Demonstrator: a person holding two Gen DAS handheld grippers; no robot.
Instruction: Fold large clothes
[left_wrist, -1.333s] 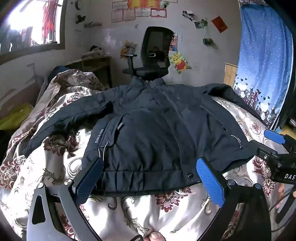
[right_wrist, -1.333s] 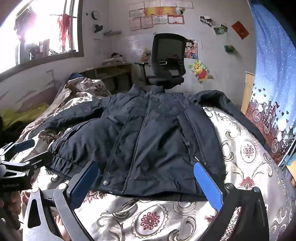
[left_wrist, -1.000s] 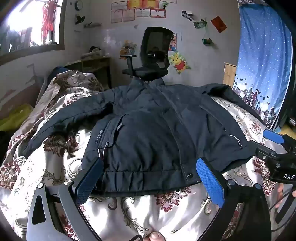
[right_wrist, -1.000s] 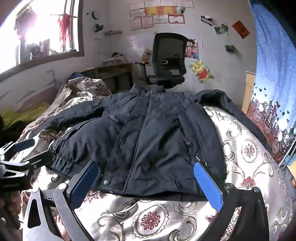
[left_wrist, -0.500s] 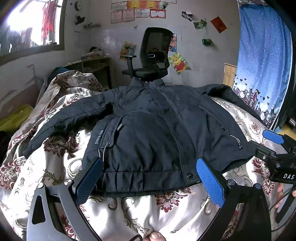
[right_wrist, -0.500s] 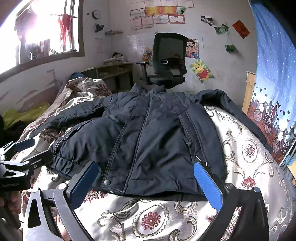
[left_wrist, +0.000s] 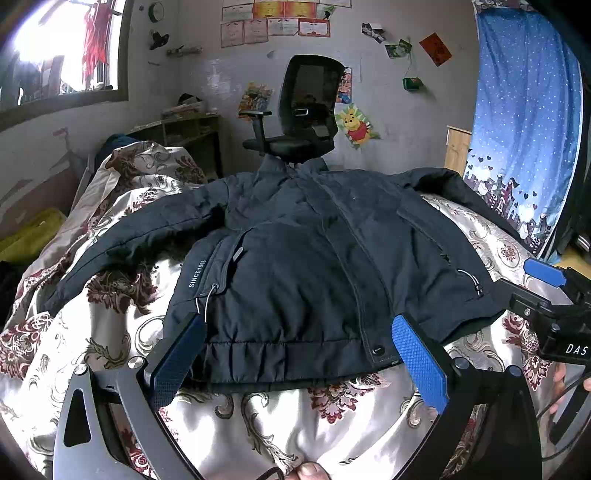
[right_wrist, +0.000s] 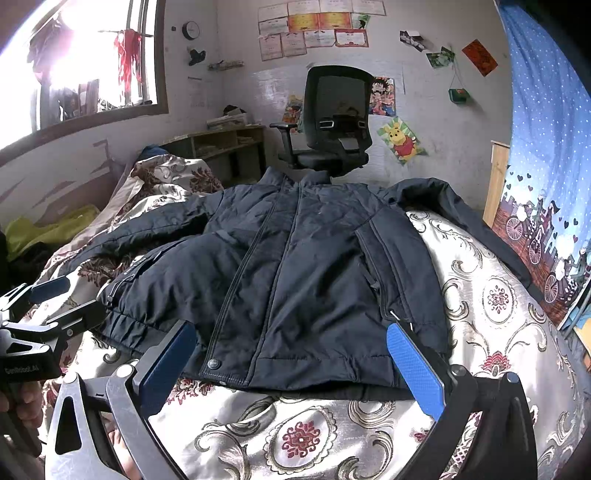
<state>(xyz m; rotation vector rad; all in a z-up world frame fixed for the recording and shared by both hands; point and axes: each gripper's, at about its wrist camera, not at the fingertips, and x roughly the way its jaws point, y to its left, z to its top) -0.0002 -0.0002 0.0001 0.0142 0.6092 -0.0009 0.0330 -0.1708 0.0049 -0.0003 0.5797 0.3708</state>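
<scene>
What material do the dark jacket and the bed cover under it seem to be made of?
Jacket: probably padded synthetic shell, matte navy; its quilted puffiness and gathered elastic hem suggest this. Bed cover: likely satin-like fabric, since the pale floral cloth shines; fibre unclear.

The jacket (right_wrist: 295, 280) is hiding the chair's (right_wrist: 332, 122) base; its right sleeve (right_wrist: 480, 229) is dropping behind the bed (right_wrist: 491, 306) edge. Wall papers (right_wrist: 314, 33) are reading too small.

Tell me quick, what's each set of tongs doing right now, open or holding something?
Left tongs: open, empty, at the jacket hem.
Right tongs: open, empty, at the hem too.
</scene>
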